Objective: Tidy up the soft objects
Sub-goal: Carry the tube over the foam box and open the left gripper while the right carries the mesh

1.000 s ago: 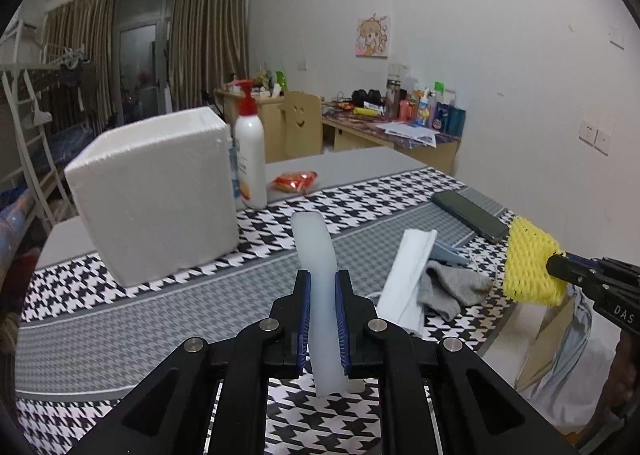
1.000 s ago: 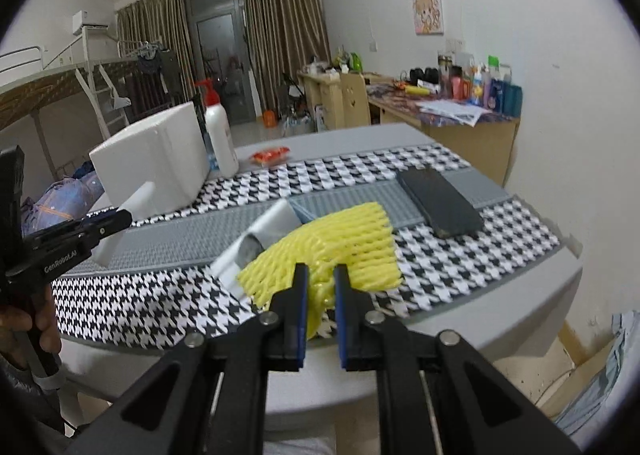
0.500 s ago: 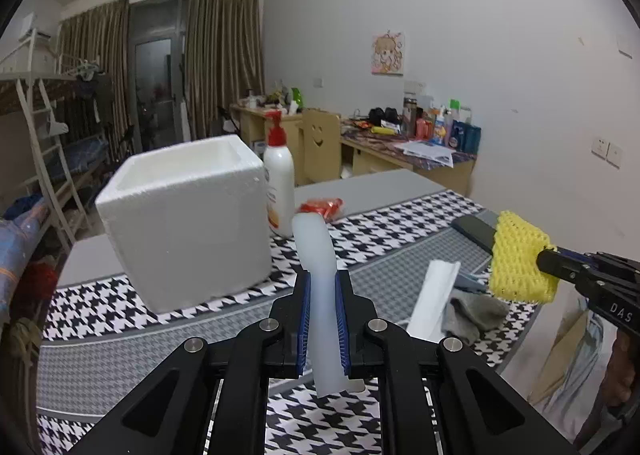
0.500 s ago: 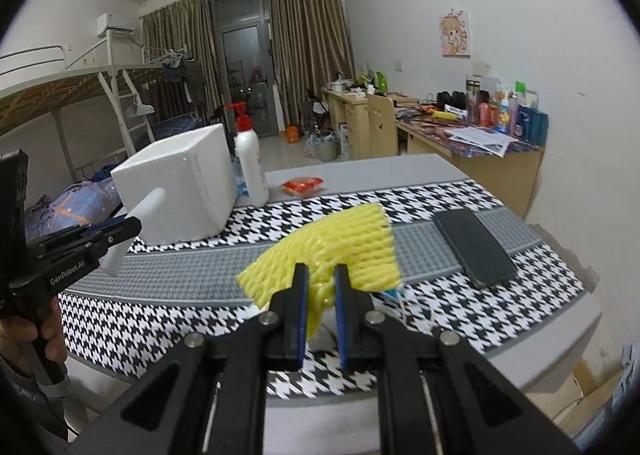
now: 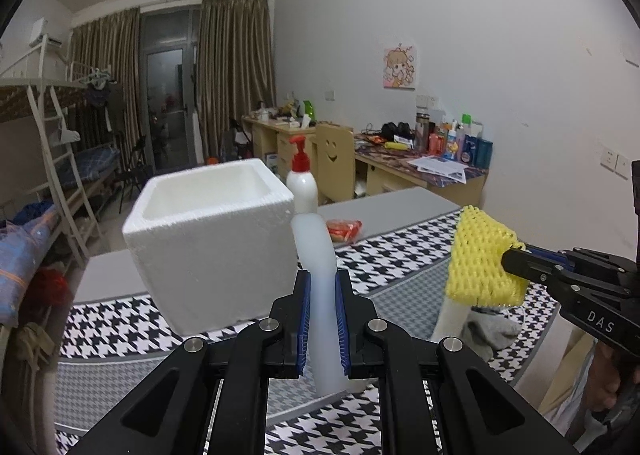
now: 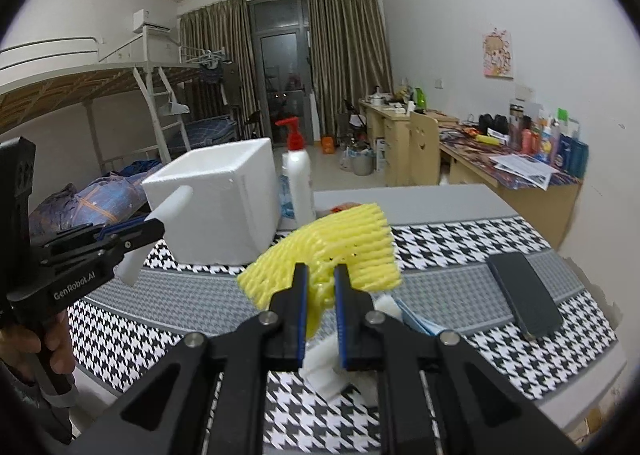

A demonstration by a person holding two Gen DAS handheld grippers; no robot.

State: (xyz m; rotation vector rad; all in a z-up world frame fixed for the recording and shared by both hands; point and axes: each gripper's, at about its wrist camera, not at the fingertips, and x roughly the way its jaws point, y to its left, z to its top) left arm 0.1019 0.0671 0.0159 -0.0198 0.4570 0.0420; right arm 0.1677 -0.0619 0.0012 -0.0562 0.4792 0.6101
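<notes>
We hold both grippers tilted slightly down above the houndstooth table. Our left gripper pinches a white foam strip; our right gripper pinches a yellow foam net.

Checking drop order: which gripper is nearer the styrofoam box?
Left. The left gripper, shut on a white foam strip, is just in front of the styrofoam box. The right gripper, holding yellow foam netting, is farther right.

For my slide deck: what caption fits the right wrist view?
Right tool grips yellow foam net above checked table; left tool holds white foam strip near foam box.
</notes>
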